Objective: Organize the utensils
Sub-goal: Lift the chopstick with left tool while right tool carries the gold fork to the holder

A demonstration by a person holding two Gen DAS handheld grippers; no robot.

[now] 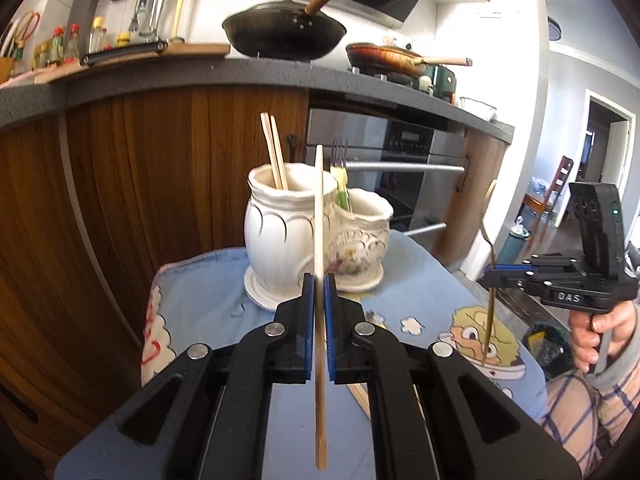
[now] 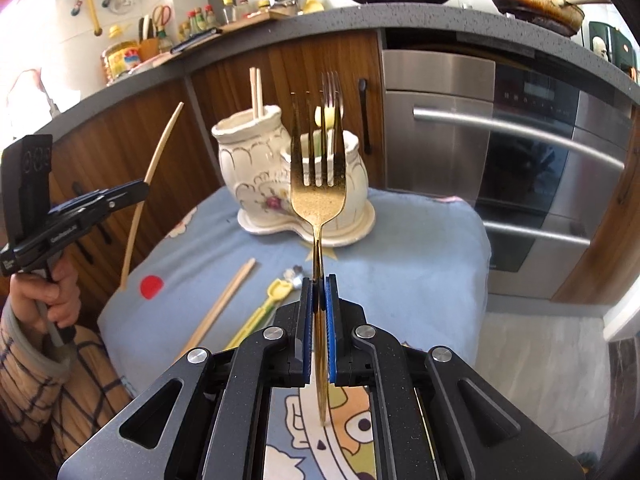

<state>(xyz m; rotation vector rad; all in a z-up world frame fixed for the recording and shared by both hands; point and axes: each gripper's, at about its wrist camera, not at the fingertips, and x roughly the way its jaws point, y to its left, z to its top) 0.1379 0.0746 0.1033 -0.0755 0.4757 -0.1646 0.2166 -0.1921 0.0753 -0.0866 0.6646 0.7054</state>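
Left gripper [image 1: 319, 292] clamps a chopstick [image 1: 319, 216] upright, right gripper [image 2: 319, 292] a gold fork [image 2: 319, 196], tines up; ceramic holder [image 1: 288, 232] ahead, left nearer.

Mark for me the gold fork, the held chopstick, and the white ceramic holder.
gold fork [image 2: 318, 200]: right wrist view, on the bowl below the tines.
held chopstick [image 1: 319, 208]: left wrist view, on its shaft above the tongs.
white ceramic holder [image 1: 276, 236]: left wrist view, on the taller pot's wall.
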